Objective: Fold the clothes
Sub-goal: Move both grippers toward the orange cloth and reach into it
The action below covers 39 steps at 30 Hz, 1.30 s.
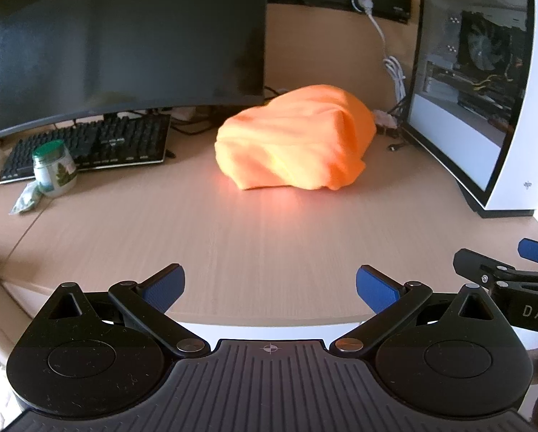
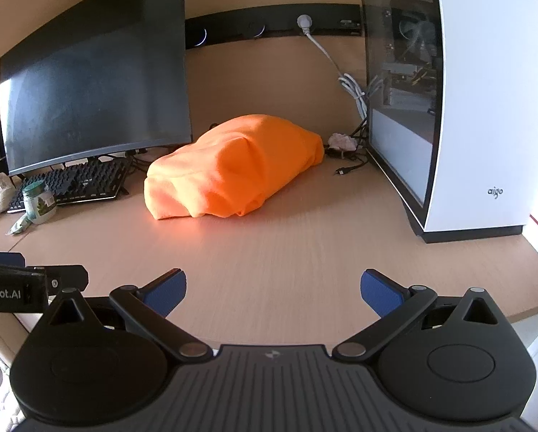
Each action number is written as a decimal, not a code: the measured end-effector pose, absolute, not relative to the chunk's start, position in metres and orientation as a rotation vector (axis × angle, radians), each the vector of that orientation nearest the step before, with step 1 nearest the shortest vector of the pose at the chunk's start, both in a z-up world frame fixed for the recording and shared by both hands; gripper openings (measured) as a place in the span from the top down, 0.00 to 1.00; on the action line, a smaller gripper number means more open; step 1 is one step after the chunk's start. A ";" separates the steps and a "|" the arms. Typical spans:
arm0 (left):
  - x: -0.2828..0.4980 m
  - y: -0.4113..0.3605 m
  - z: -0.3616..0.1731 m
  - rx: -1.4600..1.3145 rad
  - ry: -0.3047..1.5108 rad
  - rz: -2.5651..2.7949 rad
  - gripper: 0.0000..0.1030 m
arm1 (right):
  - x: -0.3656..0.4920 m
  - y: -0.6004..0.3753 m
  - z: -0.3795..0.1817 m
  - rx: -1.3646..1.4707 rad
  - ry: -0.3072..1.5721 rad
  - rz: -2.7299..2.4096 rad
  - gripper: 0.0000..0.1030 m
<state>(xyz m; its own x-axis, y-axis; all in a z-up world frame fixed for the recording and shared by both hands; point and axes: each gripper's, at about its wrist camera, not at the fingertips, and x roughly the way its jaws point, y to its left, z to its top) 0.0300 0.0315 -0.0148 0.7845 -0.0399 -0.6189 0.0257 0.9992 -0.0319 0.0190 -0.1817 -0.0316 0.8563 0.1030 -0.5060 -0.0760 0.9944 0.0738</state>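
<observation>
Left gripper [image 1: 270, 289]: we see both blue-padded fingers [image 1: 164, 288] spread wide apart with nothing between them, hovering over the near edge of the desk [image 1: 269, 237]. Right gripper [image 2: 273, 292]: its fingers are likewise spread wide and empty, level with the left one and just beside it; each tool's tip shows at the margin of the other's view. Beyond the fingers lies a broad bare stretch of wood-grain desk, and beyond that the task's thing, an orange garment [image 1: 294, 140], resting as a rumpled, humped mound toward the back of the desk, well apart from both grippers. It sits between the dark monitor [image 1: 125, 43] with its keyboard [image 1: 89, 147] on the left and the white computer case [image 1: 484, 82] on the right; loose cables [image 2: 348, 165] lie just behind it. A green-lidded jar [image 1: 53, 171] stands near the keyboard's front corner.

We judge the step in hand to be the first reach. No hem, collar or sleeve can be told apart in the mound, so we cannot say which edge faces us. To do the step well, we would bring both grippers forward together, pinch the near lower rim at two separated points, and draw the cloth onto the bare desk, away from the cables and the jar, spreading it flat before any fold
</observation>
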 end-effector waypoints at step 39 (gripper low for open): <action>0.198 -0.012 -0.052 0.631 0.491 -0.496 0.00 | 0.176 -0.190 -0.019 -0.005 0.687 0.005 0.00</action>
